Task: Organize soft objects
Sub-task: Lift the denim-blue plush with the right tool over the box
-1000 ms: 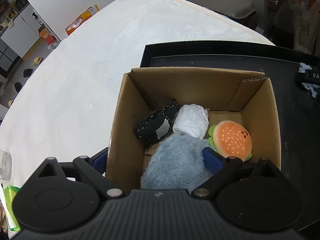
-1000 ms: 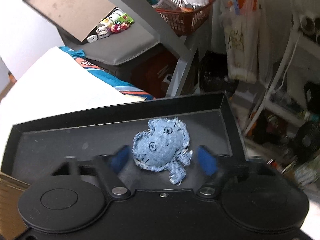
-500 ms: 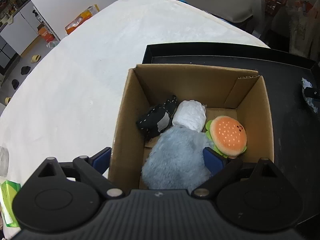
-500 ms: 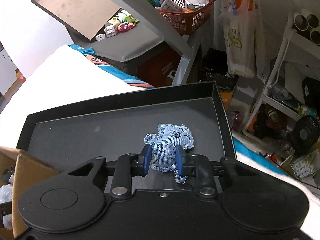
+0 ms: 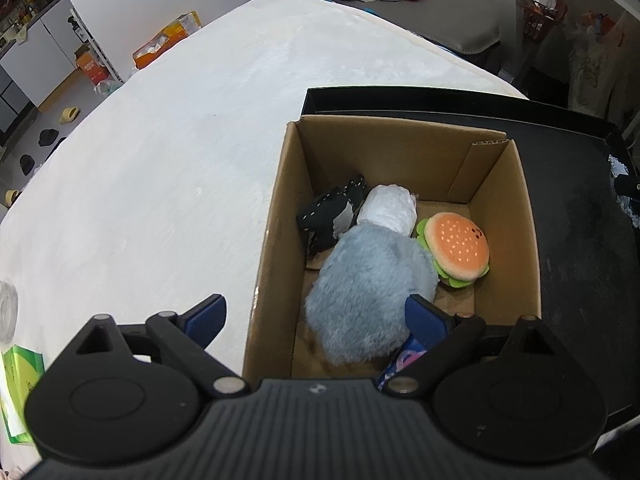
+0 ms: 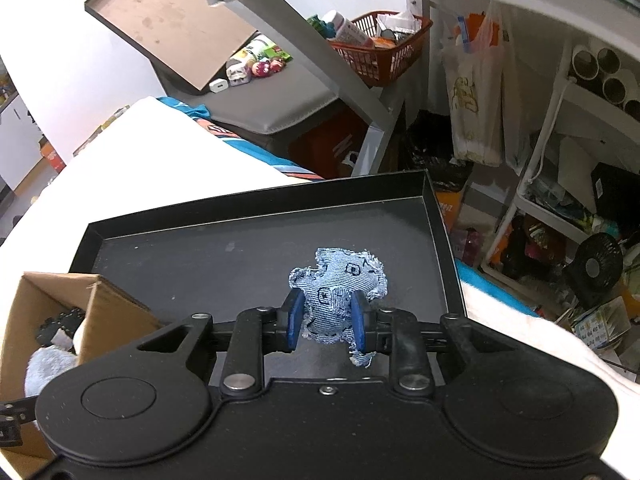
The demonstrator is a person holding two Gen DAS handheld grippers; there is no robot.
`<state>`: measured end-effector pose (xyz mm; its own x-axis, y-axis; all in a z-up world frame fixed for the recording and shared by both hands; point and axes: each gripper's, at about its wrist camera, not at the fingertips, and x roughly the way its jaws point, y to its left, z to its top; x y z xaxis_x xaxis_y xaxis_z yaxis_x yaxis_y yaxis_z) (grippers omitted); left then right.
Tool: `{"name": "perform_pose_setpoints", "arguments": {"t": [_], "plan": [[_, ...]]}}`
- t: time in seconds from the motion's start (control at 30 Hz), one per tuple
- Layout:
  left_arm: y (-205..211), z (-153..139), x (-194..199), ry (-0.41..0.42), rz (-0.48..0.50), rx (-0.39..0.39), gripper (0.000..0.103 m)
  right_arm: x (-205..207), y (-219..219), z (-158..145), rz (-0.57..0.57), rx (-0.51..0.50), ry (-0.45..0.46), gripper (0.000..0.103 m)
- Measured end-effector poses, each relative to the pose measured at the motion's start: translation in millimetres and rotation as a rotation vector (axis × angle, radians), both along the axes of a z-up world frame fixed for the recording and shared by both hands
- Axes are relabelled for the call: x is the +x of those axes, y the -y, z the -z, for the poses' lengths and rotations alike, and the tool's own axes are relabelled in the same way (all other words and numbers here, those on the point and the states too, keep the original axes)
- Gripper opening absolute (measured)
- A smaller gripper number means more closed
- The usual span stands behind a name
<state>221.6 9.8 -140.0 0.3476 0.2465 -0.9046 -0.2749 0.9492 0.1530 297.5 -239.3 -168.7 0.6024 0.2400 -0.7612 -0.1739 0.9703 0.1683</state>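
Looking down through the left camera, I see a big white desk point(image 5: 180, 152) with a black tray point(image 6: 240, 256) on it near the right edge. A brown cardboard box point(image 5: 276, 240) stands on the tray's left side, with its left wall at the tray's left edge.

Inside the box lies a fluffy blue plush point(image 5: 372, 288), the biggest toy. A burger plush point(image 5: 456, 244) sits just beside it on the right, touching it. A white soft bundle point(image 5: 388, 208) and a black toy with white stitches point(image 5: 332, 216) lie behind the blue one, toward the far wall.

My left gripper point(image 5: 316, 316) hangs over the box's near wall. Its fingers point(image 5: 206, 314) are spread wide, with one outside the box and one inside, holding nothing.

My right gripper point(image 6: 326, 322) is over the right half of the tray. Its fingers point(image 6: 296, 316) pinch a small denim toy point(image 6: 338, 288) with frayed edges. I cannot tell if the toy touches the tray.
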Motion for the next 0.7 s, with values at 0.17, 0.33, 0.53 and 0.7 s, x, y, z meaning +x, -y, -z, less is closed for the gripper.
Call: {"name": "perform_pose_setpoints", "arguments": {"t": [0.17, 0.33, 0.53, 0.7], "plan": [[-6.0, -5.3, -9.1, 0.012, 0.001, -0.014, 0.095, -8.6, -4.2, -9.6, -0.012, 0.0, 0.01, 0.025], [-14.3, -9.6, -17.6, 0.018, -0.018, -0.036, 0.095, -17.7, -12.8, -20.7, -0.03, 0.003, 0.024, 0.025], [-18.3, -14.0, -26.1, 0.043, -0.01, -0.053, 0.095, -28.5, -24.9, -32.4, -0.051, 0.011, 0.035, 0.025], [-25.8, -14.5, -31.9, 0.058, -0.016, -0.08, 0.092, -39.2, -37.0, -45.0, -0.068, 0.019, 0.041, 0.025]]}}
